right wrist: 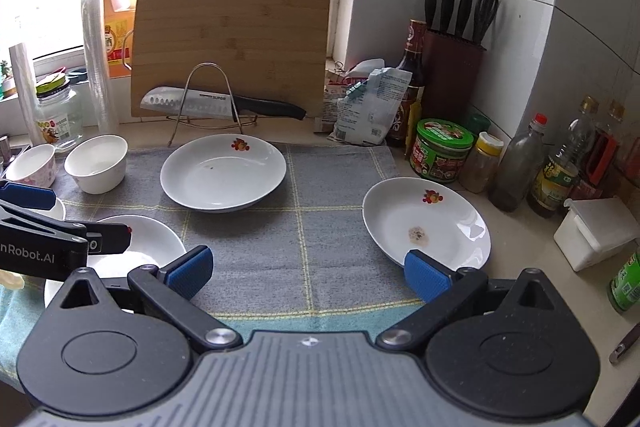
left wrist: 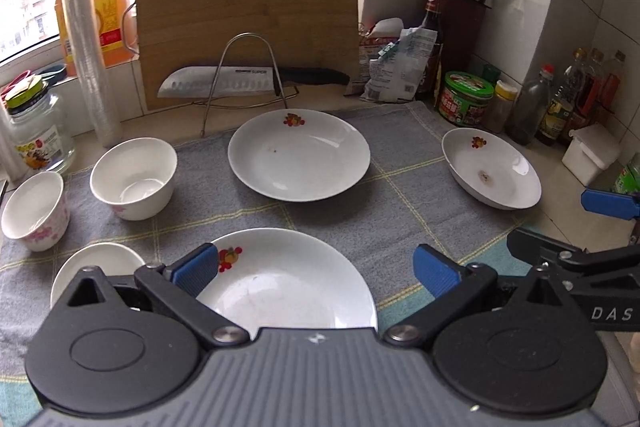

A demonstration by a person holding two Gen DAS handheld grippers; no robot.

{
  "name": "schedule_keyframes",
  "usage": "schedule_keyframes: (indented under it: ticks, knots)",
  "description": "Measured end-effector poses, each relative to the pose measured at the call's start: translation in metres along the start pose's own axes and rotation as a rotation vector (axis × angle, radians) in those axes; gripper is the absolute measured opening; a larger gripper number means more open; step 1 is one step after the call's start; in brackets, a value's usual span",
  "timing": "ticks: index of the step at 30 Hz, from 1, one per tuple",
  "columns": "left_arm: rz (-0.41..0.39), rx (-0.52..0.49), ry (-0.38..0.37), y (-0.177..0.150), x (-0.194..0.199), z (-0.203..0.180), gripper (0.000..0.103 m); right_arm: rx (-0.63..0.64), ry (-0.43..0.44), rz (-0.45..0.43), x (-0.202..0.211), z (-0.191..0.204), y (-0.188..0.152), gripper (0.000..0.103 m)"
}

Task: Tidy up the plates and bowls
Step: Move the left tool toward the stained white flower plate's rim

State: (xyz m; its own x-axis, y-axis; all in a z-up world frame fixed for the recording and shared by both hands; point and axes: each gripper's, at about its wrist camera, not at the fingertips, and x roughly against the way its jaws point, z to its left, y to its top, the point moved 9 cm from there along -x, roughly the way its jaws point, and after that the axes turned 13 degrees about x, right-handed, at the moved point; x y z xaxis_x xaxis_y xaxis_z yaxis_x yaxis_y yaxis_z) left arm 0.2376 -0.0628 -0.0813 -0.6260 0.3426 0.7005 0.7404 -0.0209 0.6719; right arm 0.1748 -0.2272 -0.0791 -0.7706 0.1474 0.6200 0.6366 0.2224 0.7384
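Three white flower-marked plates lie on a grey checked towel (left wrist: 400,195): a near plate (left wrist: 288,287), a middle plate (left wrist: 298,155) and a right plate (left wrist: 492,167) with a brown stain. Two white bowls (left wrist: 134,177) (left wrist: 34,211) and a small dish (left wrist: 96,263) sit at the left. My left gripper (left wrist: 316,271) hangs open over the near plate, holding nothing. My right gripper (right wrist: 308,275) is open above the towel (right wrist: 320,227), its right pad close to the stained plate's (right wrist: 426,223) near rim. The middle plate (right wrist: 222,175) lies ahead of it.
A bamboo cutting board (left wrist: 246,15) leans on the back wall behind a wire rack holding a knife (left wrist: 216,81). A knife block (right wrist: 452,67), sauce bottles, jars (right wrist: 440,149) and a white box (right wrist: 596,231) crowd the right. Oil bottles, a plastic roll (left wrist: 86,55) and a glass jar stand left.
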Motion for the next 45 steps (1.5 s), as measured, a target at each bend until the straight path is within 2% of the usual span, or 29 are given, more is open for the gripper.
schedule_keyframes:
  ticks: [5,11,16,24,27,29,33,39,45]
  knots:
    - [0.028,-0.007,-0.063,0.006,-0.02,-0.006,0.102,-0.045,-0.031,0.035,-0.009,-0.016,-0.007,0.103]
    - [0.066,-0.096,-0.058,0.003,-0.041,-0.027,0.102,-0.103,-0.061,0.06,-0.023,-0.046,-0.019,0.103]
    - [0.093,-0.077,-0.077,0.003,-0.059,-0.049,0.102,-0.117,-0.045,0.034,-0.04,-0.075,-0.028,0.103]
    - [0.092,-0.013,-0.027,0.012,-0.086,-0.087,0.102,-0.094,0.032,-0.017,-0.075,-0.126,-0.045,0.103]
    - [0.046,-0.01,-0.021,0.016,-0.093,-0.102,0.102,-0.064,0.061,-0.026,-0.085,-0.138,-0.053,0.103]
    - [0.034,-0.028,-0.029,0.018,-0.096,-0.114,0.102,-0.031,0.088,-0.034,-0.089,-0.142,-0.057,0.103]
    - [0.072,-0.04,-0.059,0.019,-0.106,-0.133,0.102,-0.018,0.116,-0.019,-0.098,-0.148,-0.067,0.103]
    - [0.116,-0.152,-0.021,0.022,-0.134,-0.153,0.102,0.017,0.078,0.003,-0.109,-0.15,-0.079,0.103]
    - [0.17,-0.262,-0.101,0.024,-0.154,-0.175,0.102,0.0,0.101,0.014,-0.115,-0.149,-0.086,0.103]
